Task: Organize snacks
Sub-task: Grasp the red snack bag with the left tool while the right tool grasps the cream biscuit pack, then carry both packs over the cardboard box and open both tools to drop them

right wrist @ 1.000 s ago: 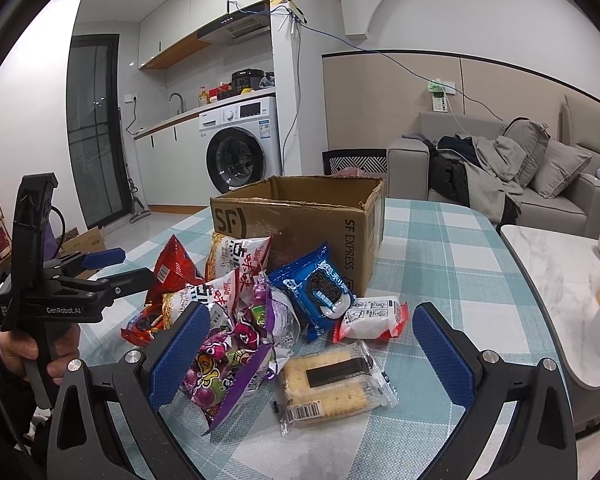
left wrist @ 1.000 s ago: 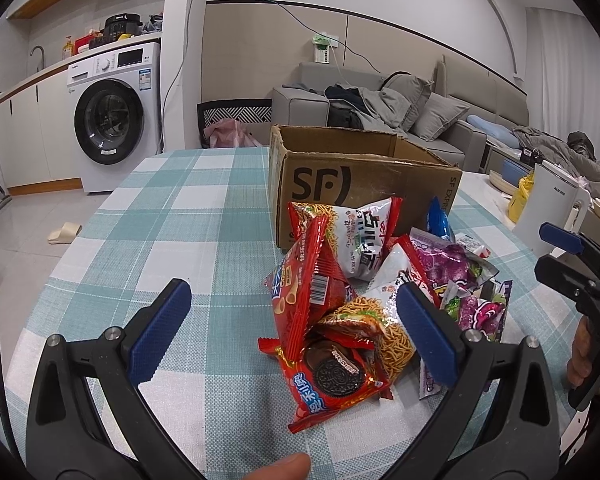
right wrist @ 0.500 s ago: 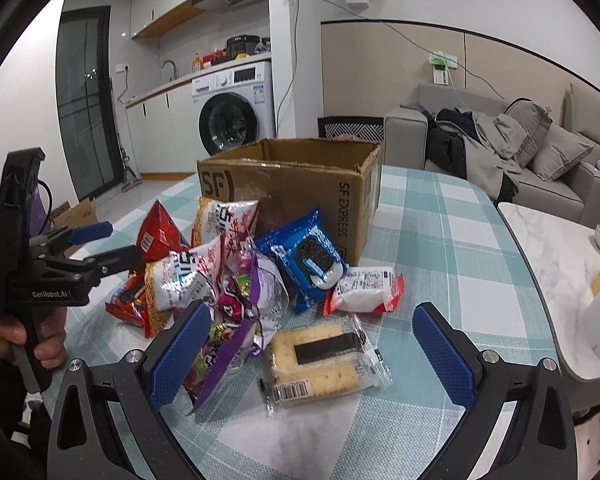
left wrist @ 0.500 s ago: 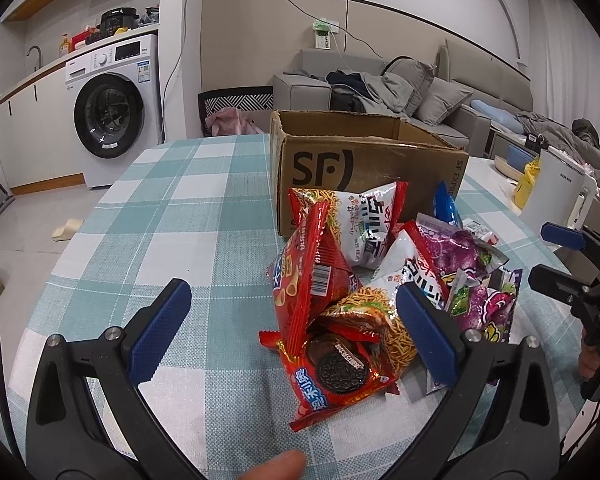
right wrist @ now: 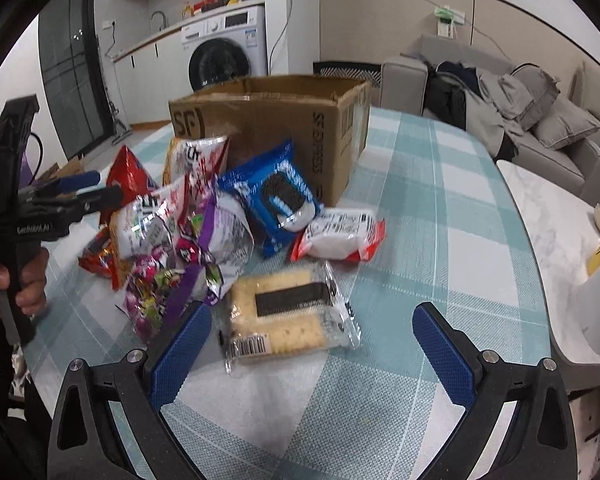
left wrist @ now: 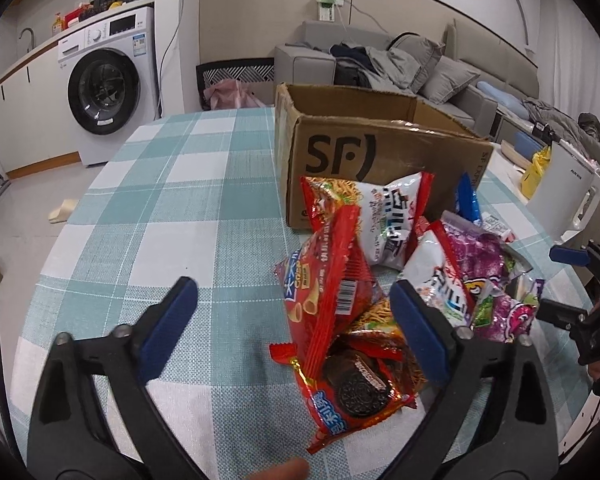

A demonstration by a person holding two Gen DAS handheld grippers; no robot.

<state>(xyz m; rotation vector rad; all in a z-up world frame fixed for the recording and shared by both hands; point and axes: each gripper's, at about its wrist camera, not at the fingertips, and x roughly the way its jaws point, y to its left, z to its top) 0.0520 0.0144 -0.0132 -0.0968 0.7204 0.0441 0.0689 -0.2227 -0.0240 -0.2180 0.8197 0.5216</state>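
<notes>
A pile of snack packets lies in front of an open cardboard SF box point(left wrist: 364, 148) point(right wrist: 284, 128). My left gripper point(left wrist: 296, 328) is open, low over the table, with a red chip bag point(left wrist: 328, 288) and a red Oreo packet point(left wrist: 352, 388) between its fingers, not gripped. My right gripper point(right wrist: 312, 348) is open just above a clear cracker packet point(right wrist: 284, 320). A blue Oreo packet point(right wrist: 276, 196), a white-and-red packet point(right wrist: 336, 232) and purple candy bags point(right wrist: 204, 248) lie beyond it.
The table has a teal checked cloth point(left wrist: 172, 184). A white kettle point(left wrist: 564, 192) stands on a marble side surface at the right. A washing machine point(left wrist: 108, 100) and a sofa point(left wrist: 380, 64) are in the background.
Both grippers have moved forward and down toward the snack pile. The left one now straddles the red packets; the right one is closer over the cracker packet. Both stay open.
</notes>
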